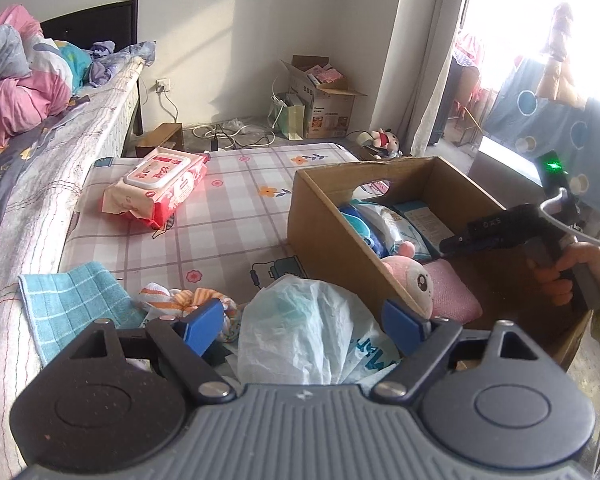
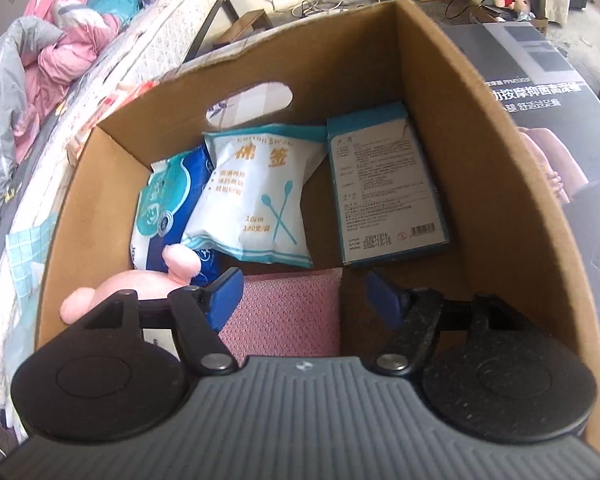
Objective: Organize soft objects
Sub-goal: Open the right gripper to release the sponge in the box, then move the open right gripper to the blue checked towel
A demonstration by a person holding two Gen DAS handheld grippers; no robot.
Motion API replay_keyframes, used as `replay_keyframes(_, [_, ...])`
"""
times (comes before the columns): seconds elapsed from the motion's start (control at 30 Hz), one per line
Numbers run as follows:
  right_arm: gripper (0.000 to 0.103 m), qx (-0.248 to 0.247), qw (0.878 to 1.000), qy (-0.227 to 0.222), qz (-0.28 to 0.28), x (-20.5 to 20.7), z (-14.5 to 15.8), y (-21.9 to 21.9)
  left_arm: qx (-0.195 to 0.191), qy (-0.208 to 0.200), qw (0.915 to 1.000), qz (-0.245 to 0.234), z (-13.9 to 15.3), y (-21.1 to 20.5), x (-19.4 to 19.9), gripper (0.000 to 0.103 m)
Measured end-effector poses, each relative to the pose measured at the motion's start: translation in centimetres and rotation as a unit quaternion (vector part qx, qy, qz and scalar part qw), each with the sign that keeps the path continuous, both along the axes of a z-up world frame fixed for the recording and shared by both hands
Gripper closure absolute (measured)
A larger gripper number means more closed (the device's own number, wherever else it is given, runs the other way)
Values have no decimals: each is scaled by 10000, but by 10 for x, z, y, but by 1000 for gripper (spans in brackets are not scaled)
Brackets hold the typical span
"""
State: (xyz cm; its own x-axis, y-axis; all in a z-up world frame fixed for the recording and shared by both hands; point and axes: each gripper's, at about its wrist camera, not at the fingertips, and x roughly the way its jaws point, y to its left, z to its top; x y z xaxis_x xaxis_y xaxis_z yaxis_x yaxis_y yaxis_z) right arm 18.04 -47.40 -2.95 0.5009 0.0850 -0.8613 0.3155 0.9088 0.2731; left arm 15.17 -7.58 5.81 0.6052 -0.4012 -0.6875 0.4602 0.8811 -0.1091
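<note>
An open cardboard box stands on the checked mattress. Inside it lie a pink plush, a pink textured cloth, a cotton-swab bag, a blue wipes pack and a blue carton. My right gripper hangs open inside the box, over the pink cloth; its pads do not press on it. My left gripper is open just outside the box's near wall. A crumpled white plastic bag lies between its fingers, untouched. A striped orange-white cloth and a teal towel lie to its left.
A red-and-pink wipes pack lies farther back on the mattress. A raised bed with heaped bedding runs along the left. On the floor beyond are a carton, cables and a small doll. A hand holds the right gripper's handle.
</note>
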Motion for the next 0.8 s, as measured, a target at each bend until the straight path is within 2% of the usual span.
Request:
replay_keyframes(0.2, [34, 319, 9988, -360, -132, -10, 39, 12, 166, -302, 9987, 365, 2, 33, -15, 12])
replay_keyframes(0.33, [34, 539, 9964, -620, 211, -5, 74, 49, 337, -436, 9958, 730, 2, 60, -19, 12])
replay_keyframes(0.43, [34, 817, 9925, -709, 577, 10, 89, 84, 503, -498, 9921, 1035, -1, 80, -17, 12])
replay_keyframes(0.63, [34, 1317, 9788, -602, 1447, 64, 91, 168, 819, -376, 9820, 1661, -19, 114, 1, 13])
replay_keyframes(0.73, [34, 1567, 9693, -491, 1829, 97, 84, 214, 1062, -327, 9759, 1877, -32, 125, 14, 20])
replay_keyframes(0.8, [35, 1677, 9640, -339, 2036, 121, 72, 242, 1145, -170, 9741, 1942, -44, 132, 24, 29])
